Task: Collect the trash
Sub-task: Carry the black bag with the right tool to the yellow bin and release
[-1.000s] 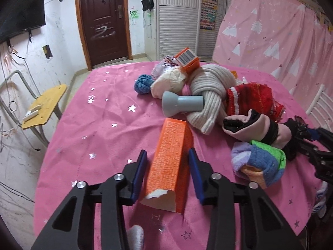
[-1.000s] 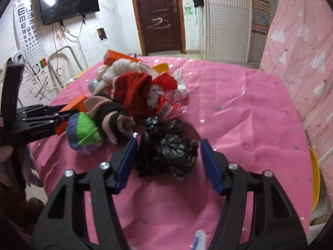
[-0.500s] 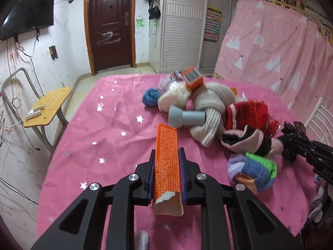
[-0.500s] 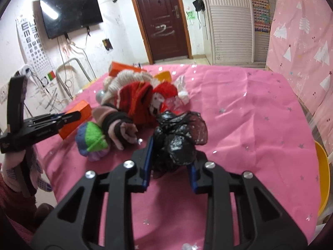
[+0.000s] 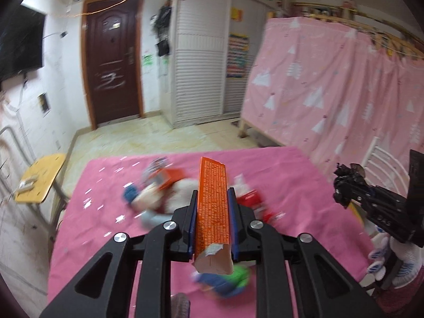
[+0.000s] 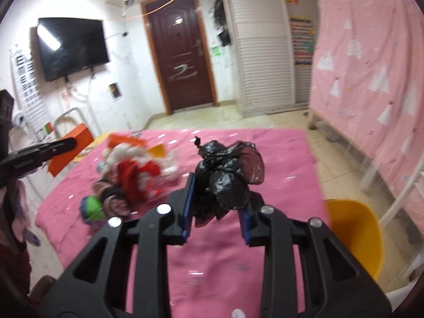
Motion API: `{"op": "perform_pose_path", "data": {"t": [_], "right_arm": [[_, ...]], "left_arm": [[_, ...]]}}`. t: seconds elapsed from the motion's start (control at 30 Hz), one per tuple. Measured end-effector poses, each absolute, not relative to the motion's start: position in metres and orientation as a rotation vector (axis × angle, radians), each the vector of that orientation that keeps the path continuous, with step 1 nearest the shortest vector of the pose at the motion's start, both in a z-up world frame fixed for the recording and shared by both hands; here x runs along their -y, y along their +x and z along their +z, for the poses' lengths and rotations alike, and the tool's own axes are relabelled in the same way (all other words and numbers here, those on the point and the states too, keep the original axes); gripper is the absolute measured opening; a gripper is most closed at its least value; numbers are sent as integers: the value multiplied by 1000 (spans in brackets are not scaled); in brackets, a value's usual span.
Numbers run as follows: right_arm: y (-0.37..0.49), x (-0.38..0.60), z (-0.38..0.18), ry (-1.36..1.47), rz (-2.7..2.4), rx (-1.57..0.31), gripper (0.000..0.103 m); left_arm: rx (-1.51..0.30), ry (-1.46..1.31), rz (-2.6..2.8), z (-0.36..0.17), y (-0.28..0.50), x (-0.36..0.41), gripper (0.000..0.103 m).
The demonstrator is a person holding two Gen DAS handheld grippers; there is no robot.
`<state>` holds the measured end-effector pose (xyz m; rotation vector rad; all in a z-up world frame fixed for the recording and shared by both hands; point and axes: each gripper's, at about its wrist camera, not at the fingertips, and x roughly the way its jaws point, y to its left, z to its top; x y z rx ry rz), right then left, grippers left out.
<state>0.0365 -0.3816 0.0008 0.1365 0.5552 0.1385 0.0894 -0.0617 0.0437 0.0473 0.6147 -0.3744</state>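
You're pinching the orange box in the L gripper and the black bag in the R gripper, both raised at 12 o'clock over the pink table, w/ the crumpled bag risking slipping out.

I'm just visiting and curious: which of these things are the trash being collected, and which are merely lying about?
Trash in hand:
- orange carton, clamped in the left tool
- black plastic bag, clamped in the right tool

Lying about:
- heap of knitted clothes on the pink tablecloth
- yellow chair

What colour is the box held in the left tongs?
Orange, with a torn whitish end: the box shows best in the left wrist view.
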Motion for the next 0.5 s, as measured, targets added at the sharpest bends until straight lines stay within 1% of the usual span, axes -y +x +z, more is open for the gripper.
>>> {"op": "perform_pose_path", "data": {"t": [0.27,0.5], "right_arm": [[26,462,0,182,-65,-522,27],[34,512,-33,229,-171,-563,28]], "left_arm": [[-597,99,-523,55,88,160,12],[-625,135,-641,54,87,246,12]]}}
